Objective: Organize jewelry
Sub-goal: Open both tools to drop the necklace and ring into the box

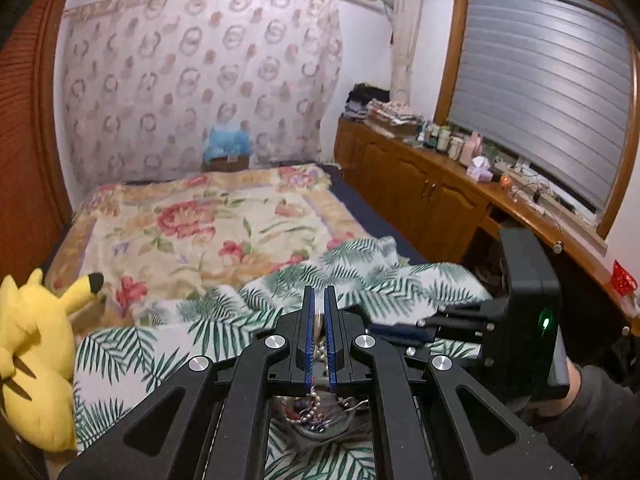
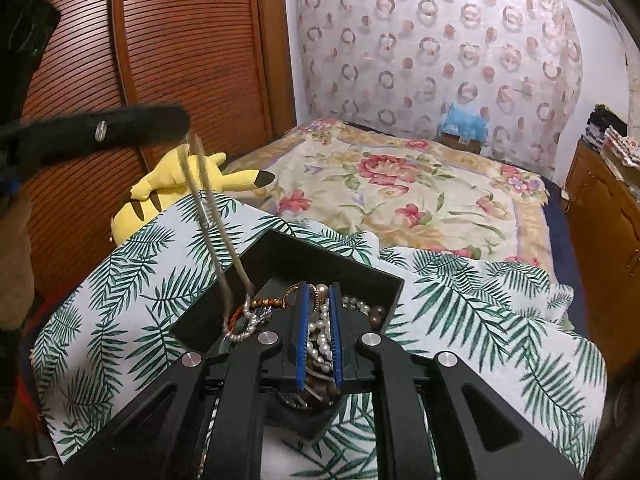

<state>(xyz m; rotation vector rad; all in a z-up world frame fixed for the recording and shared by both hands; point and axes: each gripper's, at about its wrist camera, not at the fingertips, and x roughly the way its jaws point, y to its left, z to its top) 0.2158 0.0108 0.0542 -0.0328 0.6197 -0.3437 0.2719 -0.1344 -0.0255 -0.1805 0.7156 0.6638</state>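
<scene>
- Pearl strand [image 2: 322, 334] sits pinched in the right gripper [image 2: 319, 300], above a black box [image 2: 320, 256] of tangled jewelry.
- Left gripper [image 1: 319, 300], pressed together, pinches a thin chain [image 2: 214, 216] rising from that box.
- Box rests on a palm-print cloth [image 2: 480, 304] covering the bed [image 2: 400, 184].
- Yellow plush toy [image 2: 180, 184] lies beyond.

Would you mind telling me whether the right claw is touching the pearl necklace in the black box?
Touching. In the right wrist view, the right claw stands nearly shut with the pearl necklace bunched between its blue pads, over the black box.
</scene>
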